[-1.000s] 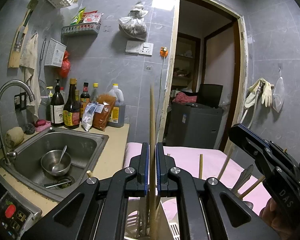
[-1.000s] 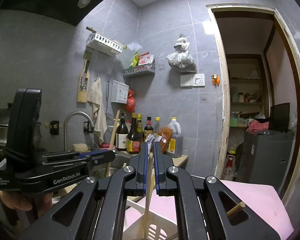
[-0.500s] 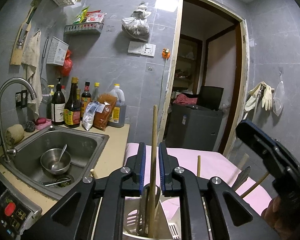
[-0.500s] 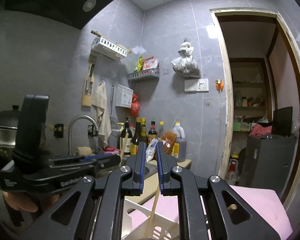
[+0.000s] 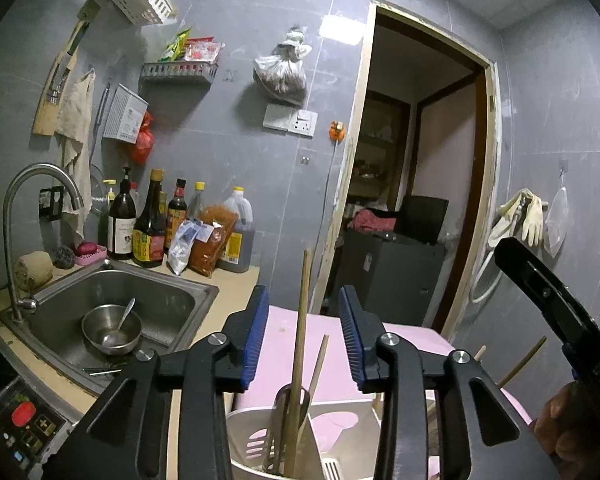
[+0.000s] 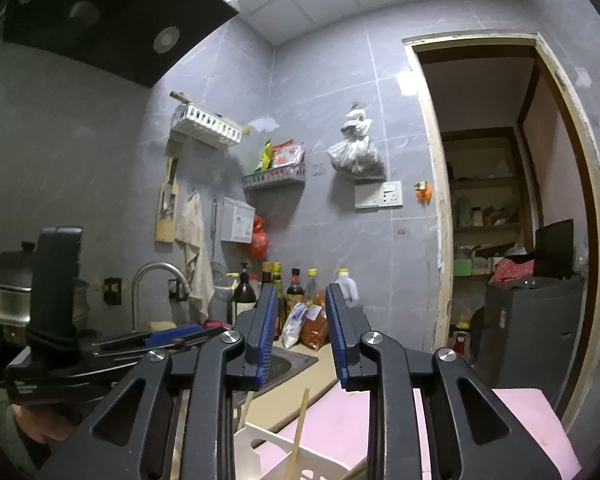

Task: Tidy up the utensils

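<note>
A white slotted utensil holder [image 5: 340, 436] stands on a pink surface [image 5: 284, 344] below my left gripper [image 5: 303, 336]. Two wooden chopsticks [image 5: 300, 344] and a metal utensil stand in it. The left gripper is open, its blue pads apart on either side of the tall chopstick without touching it. My right gripper [image 6: 302, 332] is open and empty, raised above the holder [image 6: 276, 452], where one chopstick [image 6: 300, 428] leans. Loose chopsticks [image 5: 520, 364] lie at the right, partly hidden.
A steel sink [image 5: 112, 308] with a bowl and spoon [image 5: 112, 330] lies left, with a tap [image 5: 20, 240]. Sauce bottles [image 5: 152, 224] line the counter's back. A doorway [image 5: 416, 184] opens behind. The other gripper's body [image 5: 552, 304] is at right.
Both grippers have opened and let go of their chopsticks, which now stand in the holder. The right gripper has risen, tilting its view upward.
</note>
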Demonstrator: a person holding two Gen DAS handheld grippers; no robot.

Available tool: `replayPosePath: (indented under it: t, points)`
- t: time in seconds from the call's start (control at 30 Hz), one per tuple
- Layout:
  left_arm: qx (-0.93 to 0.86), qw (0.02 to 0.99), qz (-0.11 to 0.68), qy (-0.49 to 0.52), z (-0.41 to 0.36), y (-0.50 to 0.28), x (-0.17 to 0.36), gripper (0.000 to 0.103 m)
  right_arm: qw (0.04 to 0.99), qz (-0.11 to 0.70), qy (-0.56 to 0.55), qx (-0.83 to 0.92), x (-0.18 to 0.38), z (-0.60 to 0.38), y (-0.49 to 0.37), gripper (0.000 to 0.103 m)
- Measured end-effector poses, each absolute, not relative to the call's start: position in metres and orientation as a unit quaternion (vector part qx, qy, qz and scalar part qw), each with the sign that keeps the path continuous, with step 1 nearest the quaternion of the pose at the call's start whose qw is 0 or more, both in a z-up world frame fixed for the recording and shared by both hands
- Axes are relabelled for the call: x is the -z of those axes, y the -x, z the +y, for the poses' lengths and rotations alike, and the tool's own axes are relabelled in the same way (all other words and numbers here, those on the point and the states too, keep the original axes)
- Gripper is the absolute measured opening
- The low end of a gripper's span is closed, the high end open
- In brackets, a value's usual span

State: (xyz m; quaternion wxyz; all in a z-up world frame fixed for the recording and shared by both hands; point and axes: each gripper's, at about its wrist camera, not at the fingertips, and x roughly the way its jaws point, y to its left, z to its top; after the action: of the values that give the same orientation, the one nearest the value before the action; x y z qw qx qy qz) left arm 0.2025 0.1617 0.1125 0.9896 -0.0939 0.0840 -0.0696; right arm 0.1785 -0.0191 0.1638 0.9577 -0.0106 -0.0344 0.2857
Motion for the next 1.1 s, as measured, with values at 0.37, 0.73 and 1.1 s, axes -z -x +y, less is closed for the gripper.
replayPosePath:
  t: [0.37,0.73,1.1]
  points:
    - [0.056,0.99,0.067,0.112,0.156,-0.187,-0.13,0.062,0.965,-0.037,-0.009,-0.26,-0.173,-0.039,-0.175,0.038]
    - [0.055,0.99,0.056,0.116,0.138,-0.166,-0.141,0.093,0.976,-0.022,-0.033,-0.214,-0.177,-0.08,-0.166,0.056]
    - [0.047,0.991,0.069,0.106,0.11,-0.145,-0.128,0.099,0.987,0.0,-0.021,-0.156,-0.177,-0.123,-0.137,0.082]
